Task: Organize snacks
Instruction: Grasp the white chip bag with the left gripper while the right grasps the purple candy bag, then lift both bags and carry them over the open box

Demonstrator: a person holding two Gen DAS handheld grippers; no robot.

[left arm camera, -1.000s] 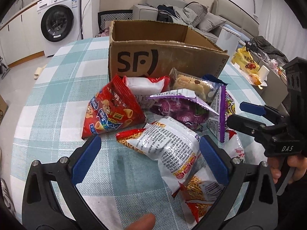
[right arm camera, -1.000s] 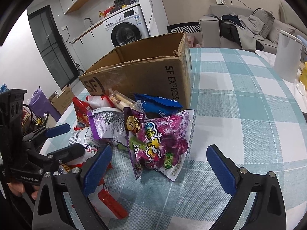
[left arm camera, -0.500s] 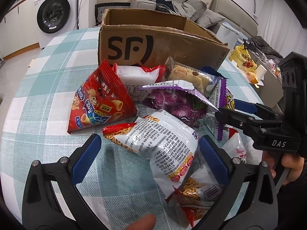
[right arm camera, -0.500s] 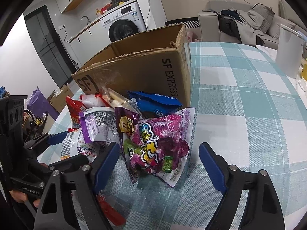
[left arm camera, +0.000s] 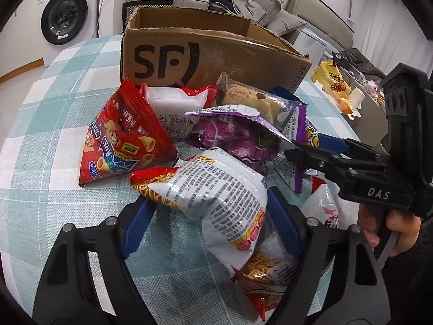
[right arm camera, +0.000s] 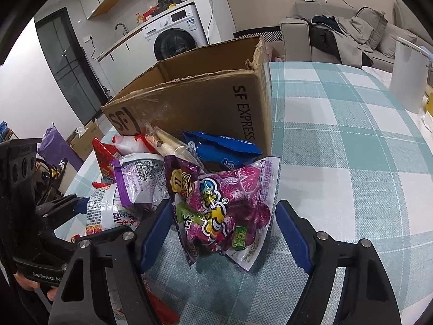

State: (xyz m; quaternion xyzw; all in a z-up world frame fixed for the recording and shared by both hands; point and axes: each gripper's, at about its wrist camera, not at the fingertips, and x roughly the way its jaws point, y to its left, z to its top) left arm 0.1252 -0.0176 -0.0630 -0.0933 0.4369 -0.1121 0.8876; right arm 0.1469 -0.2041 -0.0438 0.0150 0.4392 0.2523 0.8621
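Note:
A pile of snack packets lies in front of an open SF cardboard box (left arm camera: 216, 62) on the checked tablecloth (left arm camera: 48, 168). My left gripper (left arm camera: 209, 222) straddles a white noodle packet (left arm camera: 216, 189); its jaws are closing, and the blue pads (left arm camera: 138, 224) stand at the packet's sides without clearly pressing. My right gripper (right arm camera: 224, 233) straddles a purple gummy bag (right arm camera: 224, 211), jaws closing too, pads close beside it. A red cone-snack bag (left arm camera: 121, 138), a white-red packet (left arm camera: 176, 103), a biscuit pack (left arm camera: 251, 100) and a blue packet (right arm camera: 222, 149) lie around.
A person's hand (left arm camera: 392, 230) holds the right gripper's handle. A white cylinder (right arm camera: 408, 75) stands at the table's right edge. A washing machine (right arm camera: 176, 40) and a sofa (right arm camera: 346, 35) with clothes lie beyond the table. A yellow bag (left arm camera: 333, 81) sits on a side surface.
Both grippers' jaws have narrowed in around their packets. The left gripper has tipped a little toward the pile; the right has kept its place.

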